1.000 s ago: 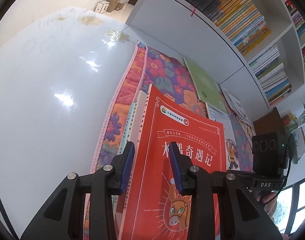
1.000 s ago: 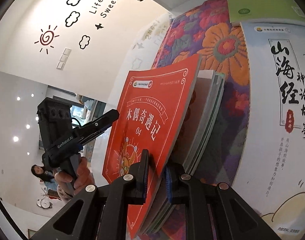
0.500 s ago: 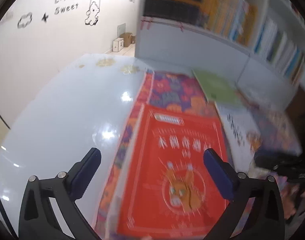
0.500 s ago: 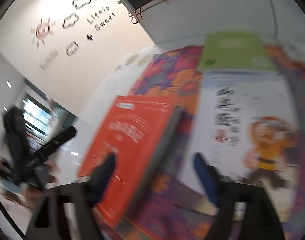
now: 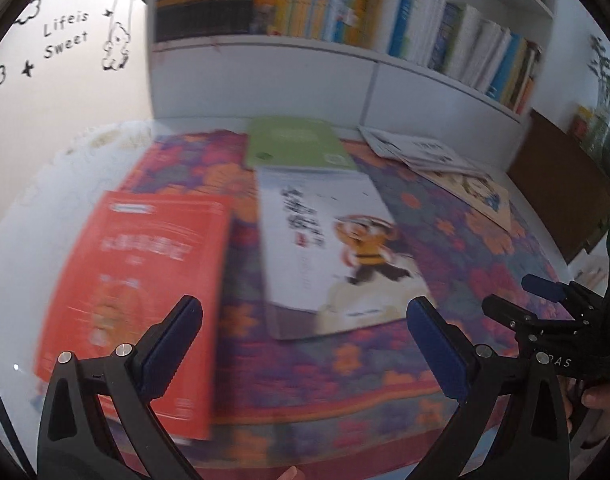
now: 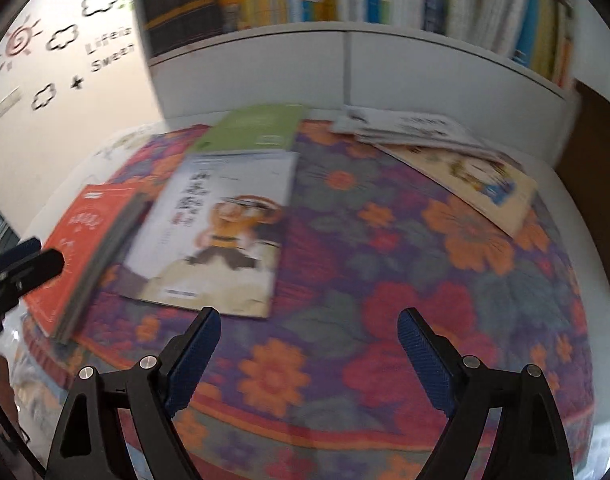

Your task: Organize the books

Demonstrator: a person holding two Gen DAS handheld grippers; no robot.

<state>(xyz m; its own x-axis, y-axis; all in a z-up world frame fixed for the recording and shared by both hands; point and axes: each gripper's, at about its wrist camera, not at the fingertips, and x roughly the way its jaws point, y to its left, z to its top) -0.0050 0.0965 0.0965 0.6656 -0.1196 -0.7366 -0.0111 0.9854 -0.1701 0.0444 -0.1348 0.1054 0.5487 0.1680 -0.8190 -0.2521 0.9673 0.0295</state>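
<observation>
The left tongs (image 5: pixel 305 316) stand wide apart with nothing between their blue pads, held above the flowered cloth (image 5: pixel 445 240) that covers the worktop (image 5: pixel 37 184). The right tongs (image 6: pixel 309 332) are also spread wide and empty, over a bare stretch of the same cloth (image 6: pixel 385 280); in the left wrist view they (image 5: pixel 545 292) show at the far right edge, with a hand (image 5: pixel 597 400) gripping their handle. Taking the white book with the cartoon figure (image 5: pixel 329 248) as the landmark, it lies flat on the cloth in the middle, just ahead of both pairs of tongs. To its left the red book (image 5: pixel 141 288) lies flat on top of a small stack, whose grey page edges (image 6: pixel 101 260) show in the right wrist view; the stack sits at the left edge of the cloth, near the white book but apart from it. Behind the white book, touching or overlapping its far edge, lies a green book (image 5: pixel 297 144). To the right and farther back, a loose pile of pale books (image 6: pixel 437 148) lies fanned out. Behind all of them stands a white bookcase (image 5: pixel 345 76) with rows of upright books on its shelf. Both views are motion-blurred, so the cover lettering cannot be read.
</observation>
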